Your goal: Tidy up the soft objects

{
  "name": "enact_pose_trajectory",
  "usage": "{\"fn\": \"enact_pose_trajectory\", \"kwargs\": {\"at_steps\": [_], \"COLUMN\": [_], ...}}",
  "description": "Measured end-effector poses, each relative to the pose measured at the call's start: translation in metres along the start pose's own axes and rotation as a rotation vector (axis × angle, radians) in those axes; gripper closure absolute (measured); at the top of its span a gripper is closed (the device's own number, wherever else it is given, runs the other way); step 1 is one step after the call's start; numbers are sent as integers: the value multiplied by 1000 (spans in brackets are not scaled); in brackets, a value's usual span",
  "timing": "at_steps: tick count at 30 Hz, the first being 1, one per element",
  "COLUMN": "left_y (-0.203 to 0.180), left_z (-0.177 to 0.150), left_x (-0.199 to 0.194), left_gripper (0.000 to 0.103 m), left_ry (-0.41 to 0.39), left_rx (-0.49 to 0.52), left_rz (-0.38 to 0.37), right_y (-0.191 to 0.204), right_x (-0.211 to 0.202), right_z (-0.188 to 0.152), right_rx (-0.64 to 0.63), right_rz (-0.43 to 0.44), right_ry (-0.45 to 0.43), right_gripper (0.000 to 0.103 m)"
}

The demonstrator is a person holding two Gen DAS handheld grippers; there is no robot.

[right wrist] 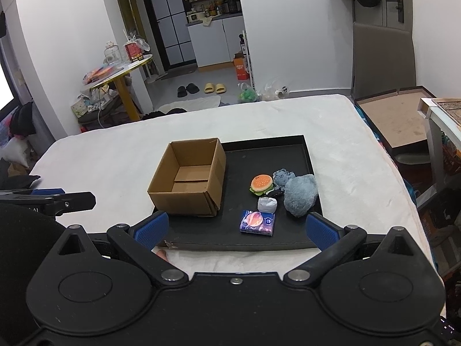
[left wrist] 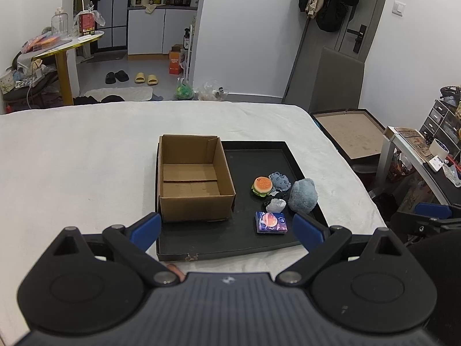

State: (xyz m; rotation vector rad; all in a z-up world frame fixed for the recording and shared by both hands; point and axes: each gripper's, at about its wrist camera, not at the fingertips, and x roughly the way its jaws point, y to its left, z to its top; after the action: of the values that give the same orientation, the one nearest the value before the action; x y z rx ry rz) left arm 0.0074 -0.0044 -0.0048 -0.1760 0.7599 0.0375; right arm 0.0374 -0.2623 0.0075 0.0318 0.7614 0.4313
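Note:
An empty open cardboard box (left wrist: 192, 181) (right wrist: 188, 181) stands on the left part of a black tray (left wrist: 253, 158) (right wrist: 259, 155) on a white bed. On the tray's right lie a burger toy (left wrist: 262, 186) (right wrist: 261, 184), a blue-grey plush (left wrist: 303, 195) (right wrist: 300, 194), a smaller blue plush (left wrist: 279, 180) (right wrist: 281, 175), a white crumpled piece (left wrist: 276, 205) (right wrist: 267, 204) and a blue tissue pack (left wrist: 271, 222) (right wrist: 257, 222). My left gripper (left wrist: 227, 229) is open and empty, above the tray's near edge. My right gripper (right wrist: 236, 230) is open and empty, just short of the tissue pack.
The white bed (left wrist: 72, 158) (right wrist: 100, 155) spreads around the tray. A brown tray-like board (left wrist: 350, 135) (right wrist: 394, 121) and a cluttered desk (left wrist: 426, 155) stand to the right. A yellow-legged table (left wrist: 62, 57) (right wrist: 124, 77) stands beyond the bed on the left.

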Motion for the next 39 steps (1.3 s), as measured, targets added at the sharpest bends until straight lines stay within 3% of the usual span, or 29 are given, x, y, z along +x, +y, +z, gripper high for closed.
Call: {"fn": "enact_pose_trajectory", "kwargs": {"at_steps": [15, 39], "left_y": [5, 53], "left_z": [2, 17], "left_x": [1, 53], "left_gripper": [6, 6], "left_ry": [-23, -7], "left_rx": [11, 4], "left_rz": [-39, 27], "right_y": [-7, -30], "right_x": [9, 66], "right_z": [0, -4], "right_rx": [47, 79], "right_rz": [21, -46], "right_ry": [9, 25], "right_gripper": [0, 0]}}
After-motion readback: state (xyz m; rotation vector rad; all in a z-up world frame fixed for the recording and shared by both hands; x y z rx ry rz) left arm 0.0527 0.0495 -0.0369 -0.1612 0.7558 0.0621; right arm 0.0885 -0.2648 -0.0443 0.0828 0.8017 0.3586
